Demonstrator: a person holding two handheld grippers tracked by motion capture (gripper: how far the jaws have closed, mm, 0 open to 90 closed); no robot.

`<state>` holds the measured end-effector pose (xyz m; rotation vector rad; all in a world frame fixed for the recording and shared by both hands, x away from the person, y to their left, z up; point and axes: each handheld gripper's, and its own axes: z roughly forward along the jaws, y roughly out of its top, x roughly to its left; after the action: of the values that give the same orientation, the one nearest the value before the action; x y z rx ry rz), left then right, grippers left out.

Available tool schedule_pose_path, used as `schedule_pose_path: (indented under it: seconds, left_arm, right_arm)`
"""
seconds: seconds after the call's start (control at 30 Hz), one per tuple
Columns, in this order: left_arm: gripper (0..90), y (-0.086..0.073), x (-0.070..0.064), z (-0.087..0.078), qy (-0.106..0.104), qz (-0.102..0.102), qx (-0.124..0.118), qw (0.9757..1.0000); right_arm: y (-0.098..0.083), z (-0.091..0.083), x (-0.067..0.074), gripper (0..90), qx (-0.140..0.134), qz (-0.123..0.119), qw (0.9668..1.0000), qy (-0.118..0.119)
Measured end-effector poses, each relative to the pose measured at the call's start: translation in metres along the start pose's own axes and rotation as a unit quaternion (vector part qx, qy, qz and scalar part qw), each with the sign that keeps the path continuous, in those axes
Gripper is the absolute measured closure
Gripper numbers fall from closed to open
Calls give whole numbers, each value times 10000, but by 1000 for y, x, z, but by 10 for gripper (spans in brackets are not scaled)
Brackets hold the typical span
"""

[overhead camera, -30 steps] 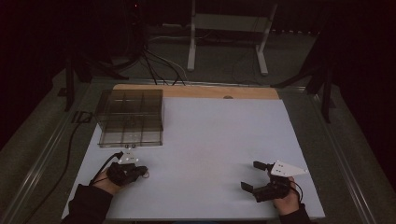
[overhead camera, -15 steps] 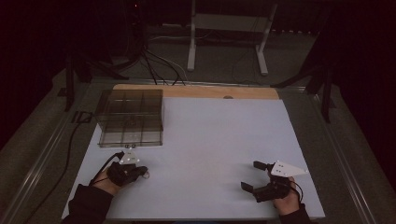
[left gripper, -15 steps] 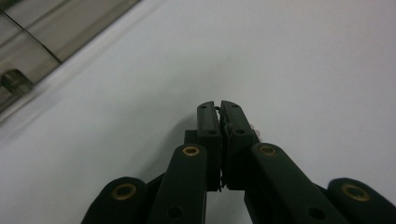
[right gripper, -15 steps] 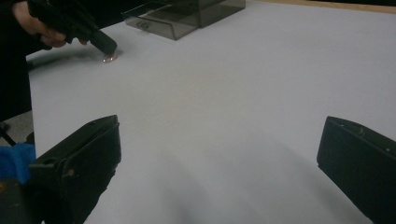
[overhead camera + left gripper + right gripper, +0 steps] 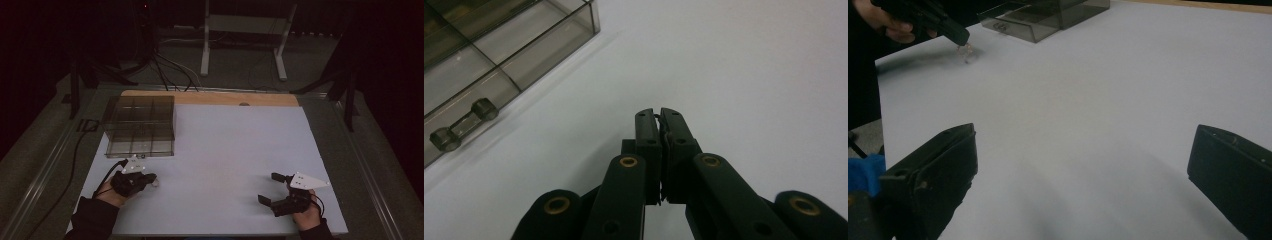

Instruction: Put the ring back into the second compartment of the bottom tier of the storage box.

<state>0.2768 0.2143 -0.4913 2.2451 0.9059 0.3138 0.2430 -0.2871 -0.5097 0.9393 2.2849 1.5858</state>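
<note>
My left gripper rests low on the white table near the front left, just in front of a smoky clear compartment box. Its jaws are shut, as the left gripper view shows, with a thin dark sliver in the seam between the pads. In the right gripper view a small clear thing lies at the left gripper's tip; I cannot tell whether it is held. My right gripper sits at the front right with its jaws wide open and nothing between them.
The box has several compartments and a clear handle on its front wall. A wooden strip runs along the table's far edge. Dark floor, cables and a white stand's legs lie beyond the table.
</note>
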Motion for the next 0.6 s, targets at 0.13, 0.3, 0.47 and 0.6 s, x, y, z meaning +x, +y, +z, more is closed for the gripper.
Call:
schedule_pose_path:
  seconds: [0.13, 0.3, 0.47, 0.6]
  left_arm:
    - [895, 2, -1, -2, -5, 56, -34, 10000]
    - [895, 5, 1, -5, -8, 14, -116, 9999]
    - [895, 7, 2, -6, 24, 12, -159, 9999]
    - [895, 8, 4, -9, 56, -3, -213, 9998]
  right_arm:
    - [0, 0, 0, 0, -1, 17, 10000, 3]
    - [0, 1, 0, 0, 5, 18, 10000, 3]
    - [0, 0, 0, 0, -10, 15, 10000, 7]
    - [0, 0, 0, 0, 2, -3, 10000, 8]
